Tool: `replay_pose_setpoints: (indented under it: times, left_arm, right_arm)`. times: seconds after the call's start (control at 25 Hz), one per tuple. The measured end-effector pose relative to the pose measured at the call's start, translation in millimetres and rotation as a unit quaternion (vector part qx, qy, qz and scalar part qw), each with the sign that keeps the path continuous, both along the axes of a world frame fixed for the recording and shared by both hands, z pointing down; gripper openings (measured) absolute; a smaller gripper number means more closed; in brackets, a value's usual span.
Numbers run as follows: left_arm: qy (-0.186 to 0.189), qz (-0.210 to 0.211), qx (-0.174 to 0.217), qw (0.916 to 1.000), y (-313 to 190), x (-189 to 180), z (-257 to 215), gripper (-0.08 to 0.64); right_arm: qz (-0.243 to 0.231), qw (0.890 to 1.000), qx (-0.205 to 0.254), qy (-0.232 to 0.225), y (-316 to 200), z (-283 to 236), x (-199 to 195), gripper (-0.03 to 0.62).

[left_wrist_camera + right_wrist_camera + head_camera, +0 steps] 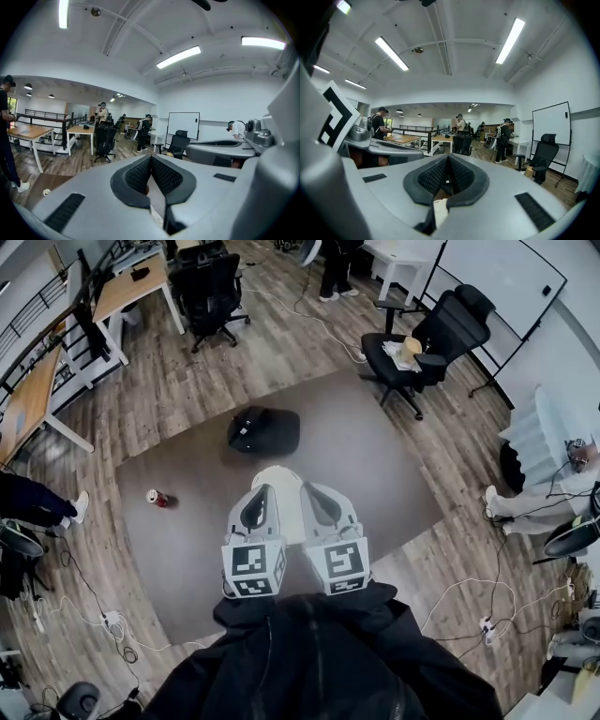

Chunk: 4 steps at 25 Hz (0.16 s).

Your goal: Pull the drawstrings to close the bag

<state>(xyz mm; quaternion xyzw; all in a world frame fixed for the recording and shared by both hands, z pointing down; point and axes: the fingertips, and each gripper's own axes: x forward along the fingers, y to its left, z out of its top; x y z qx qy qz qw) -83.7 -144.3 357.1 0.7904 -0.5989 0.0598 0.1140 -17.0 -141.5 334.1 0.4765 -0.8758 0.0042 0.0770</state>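
Note:
In the head view my two grippers are held side by side at chest height, above a grey carpet. A cream bag (278,478) hangs between and just beyond their tips. My left gripper (265,493) is shut, and the left gripper view shows a pale strip (157,205), seemingly the drawstring, pinched below the closed black pads (165,177). My right gripper (315,490) is shut too; a cream strip (439,210) shows under its closed pads (461,176) in the right gripper view. Most of the bag is hidden behind the grippers.
A black backpack (263,429) lies on the grey carpet (375,474) ahead, with a red can (157,497) to its left. A black office chair (422,348) stands at the upper right, and desks (131,287) at the upper left. Cables and a power strip (111,622) lie on the wood floor.

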Motion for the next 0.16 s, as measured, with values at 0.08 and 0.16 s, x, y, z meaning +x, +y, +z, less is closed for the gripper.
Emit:
replay_pose_setpoints:
  times: [0.08,0.16]
  left_arm:
    - [0.001,0.001,-0.002,1.0000,-2.7,-2.5,1.2,0.032]
    - [0.002,0.003,-0.004,1.0000,-4.8,-4.6,2.5,0.032]
  right_arm:
    - [0.001,1.000,-0.001,0.002,-2.8,0.8,-2.2,0.020]
    - [0.002,1.000,-0.002,0.004,-5.1,1.6,-3.9,0.020]
